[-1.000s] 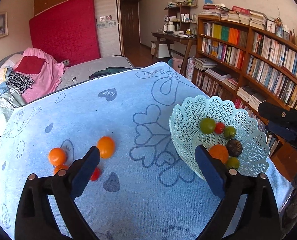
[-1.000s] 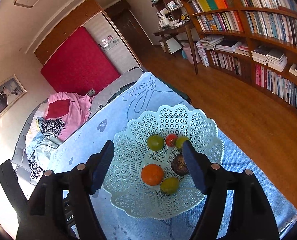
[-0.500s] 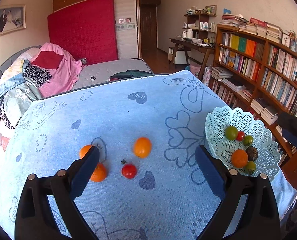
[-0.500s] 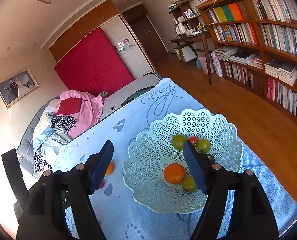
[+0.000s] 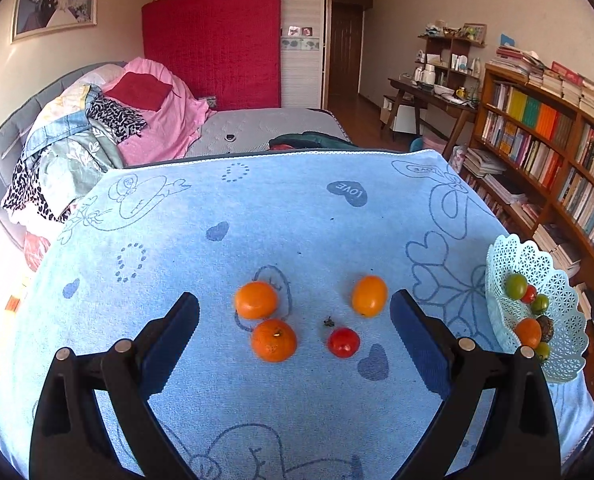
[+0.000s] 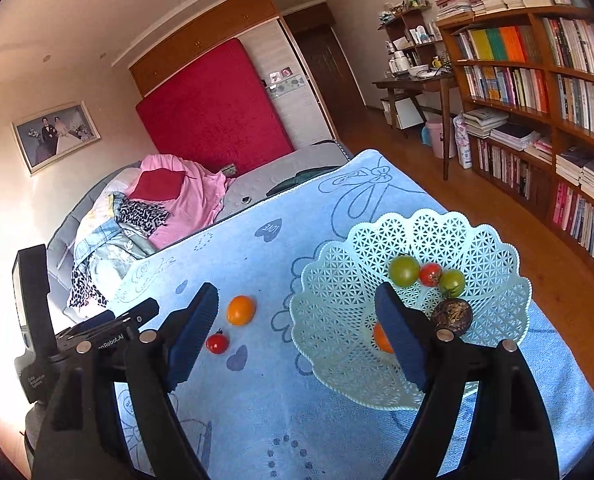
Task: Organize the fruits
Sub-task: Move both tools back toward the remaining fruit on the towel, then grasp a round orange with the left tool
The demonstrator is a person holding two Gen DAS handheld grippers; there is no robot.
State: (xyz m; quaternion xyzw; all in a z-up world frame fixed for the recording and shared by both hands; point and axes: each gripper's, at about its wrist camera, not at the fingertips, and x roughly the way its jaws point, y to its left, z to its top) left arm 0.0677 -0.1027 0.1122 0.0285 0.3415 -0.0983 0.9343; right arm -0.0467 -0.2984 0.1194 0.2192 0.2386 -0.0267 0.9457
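Six fruits sit in the pale-green lattice plastic basket [image 6: 337,300]. Four remain on the blue towel-covered tabletop [image 5: 297,220]: three oranges, one small red tomato [image 5: 343,342]. Both grippers' fingers wide, empty.

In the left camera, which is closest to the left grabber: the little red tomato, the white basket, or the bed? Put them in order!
Nearest the left gripper first:
1. Red tomato, on the blue cloth between the open jaws.
2. White basket, at the cloth's right edge.
3. Bed, beyond the cloth's far edge.
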